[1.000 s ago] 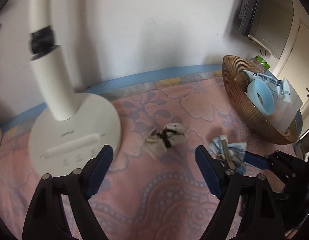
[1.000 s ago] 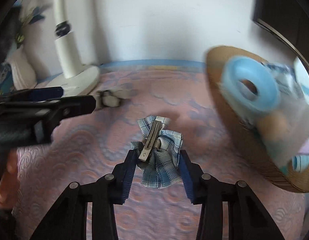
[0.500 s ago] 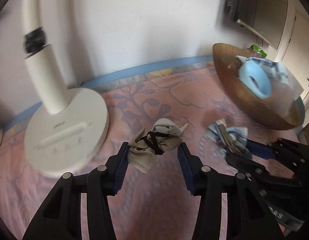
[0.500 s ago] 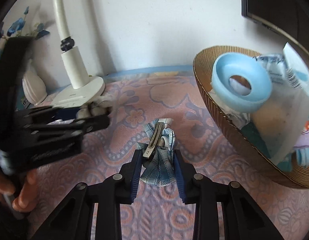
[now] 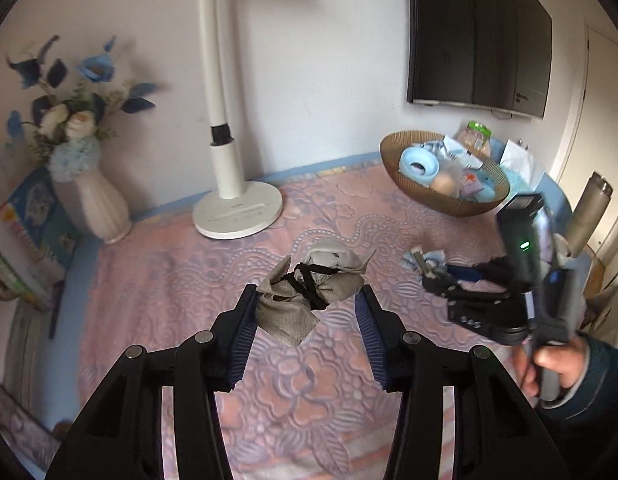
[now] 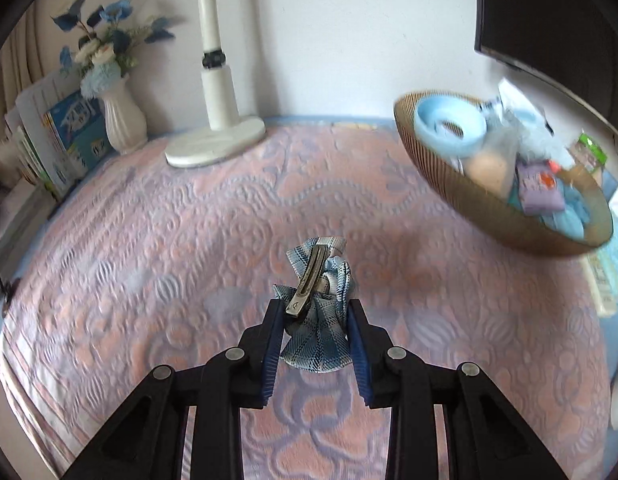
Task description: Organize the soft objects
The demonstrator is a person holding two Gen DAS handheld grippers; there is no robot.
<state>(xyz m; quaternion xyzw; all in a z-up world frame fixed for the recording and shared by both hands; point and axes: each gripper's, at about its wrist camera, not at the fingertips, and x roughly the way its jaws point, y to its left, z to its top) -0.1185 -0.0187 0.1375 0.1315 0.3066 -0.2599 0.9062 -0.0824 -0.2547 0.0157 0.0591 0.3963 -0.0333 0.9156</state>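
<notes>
A grey fabric bow with a black band (image 5: 309,292) hangs above the pink tablecloth, pinched between the blue pads of my left gripper (image 5: 307,320), which is shut on it. My right gripper (image 6: 313,326) is shut on a blue plaid bow with a metal clip (image 6: 317,304), also lifted off the cloth. The left wrist view shows the right gripper (image 5: 437,276) off to the right, held by a hand (image 5: 549,360), with the plaid bow (image 5: 423,262) at its tips.
A brown ribbed bowl (image 5: 413,186) (image 6: 449,184) full of small items stands at the back right. A white fan base (image 5: 237,212) (image 6: 217,140) and a white vase of blue flowers (image 5: 97,200) (image 6: 123,120) stand by the wall. Books (image 6: 69,136) lean at left.
My left gripper closed on the grey bow and lifted it back from the fan base. My right gripper tightened on the plaid bow and pulled it back and away from the bowl.
</notes>
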